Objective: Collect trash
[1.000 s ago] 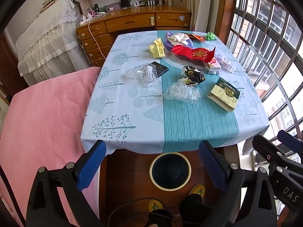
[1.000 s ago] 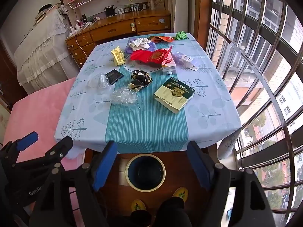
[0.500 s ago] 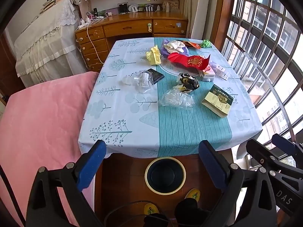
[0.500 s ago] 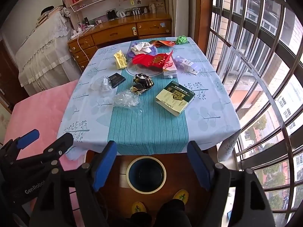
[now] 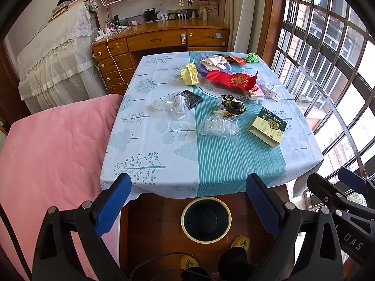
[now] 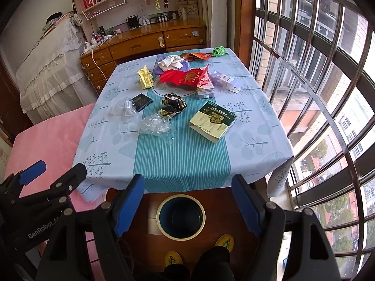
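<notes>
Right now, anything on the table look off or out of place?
Yes: litter is scattered over the blue tree-print tablecloth: crumpled clear plastic wrap, a flattened green-and-cream carton, a torn red paper bag. The round dark bin below looks empty.

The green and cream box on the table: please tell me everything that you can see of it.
The box is a flat cardboard carton, dark green on top with gold pictures and pale print, cream on its near part and side, where script lettering shows. It lies flat and skewed on the tablecloth, half on the teal stripe, right of the clear wrapper. Nothing touches it but the cloth; whether it is sealed cannot be told.
</notes>
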Available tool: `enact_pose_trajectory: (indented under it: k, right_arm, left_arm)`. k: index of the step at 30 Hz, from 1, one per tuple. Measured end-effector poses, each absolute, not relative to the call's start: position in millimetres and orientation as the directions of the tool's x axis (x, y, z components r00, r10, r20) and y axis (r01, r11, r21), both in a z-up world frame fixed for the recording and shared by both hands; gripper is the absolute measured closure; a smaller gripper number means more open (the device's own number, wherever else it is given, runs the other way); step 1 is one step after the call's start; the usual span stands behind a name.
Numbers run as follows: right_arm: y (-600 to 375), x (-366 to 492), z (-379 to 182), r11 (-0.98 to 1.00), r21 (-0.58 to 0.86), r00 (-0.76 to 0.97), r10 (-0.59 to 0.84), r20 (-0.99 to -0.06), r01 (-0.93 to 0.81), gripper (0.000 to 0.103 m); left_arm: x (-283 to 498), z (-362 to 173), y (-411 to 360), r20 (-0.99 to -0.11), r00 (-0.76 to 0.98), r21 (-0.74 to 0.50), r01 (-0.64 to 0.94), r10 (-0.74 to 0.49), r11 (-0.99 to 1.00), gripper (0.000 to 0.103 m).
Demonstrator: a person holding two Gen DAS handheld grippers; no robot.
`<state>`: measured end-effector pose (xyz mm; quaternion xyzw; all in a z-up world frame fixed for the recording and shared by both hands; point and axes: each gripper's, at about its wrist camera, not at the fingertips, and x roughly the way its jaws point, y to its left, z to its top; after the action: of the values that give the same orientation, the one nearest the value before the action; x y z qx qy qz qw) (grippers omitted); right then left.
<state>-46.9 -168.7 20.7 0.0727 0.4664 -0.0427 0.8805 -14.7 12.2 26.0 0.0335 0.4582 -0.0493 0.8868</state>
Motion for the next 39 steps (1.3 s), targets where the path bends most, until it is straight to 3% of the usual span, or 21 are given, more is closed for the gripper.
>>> enact_pose_trajectory:
  k: [30,39]
  right_arm:
    - [-143,-53,31,0.977,0.105,0.614,-0.033,-0.789,0.186,0.026]
    - [-152,-37,31,0.974,0.108,0.611,-0.038,-0.791,0.2,0.026]
  left_arm:
    - [2,25,39,-0.815,0.569,-0.006,0.173,-0.105,0.985,0.006]
    - [19,12,23,-0.858,0.477,-0.074,0.25,-0.189,0.965,0.006]
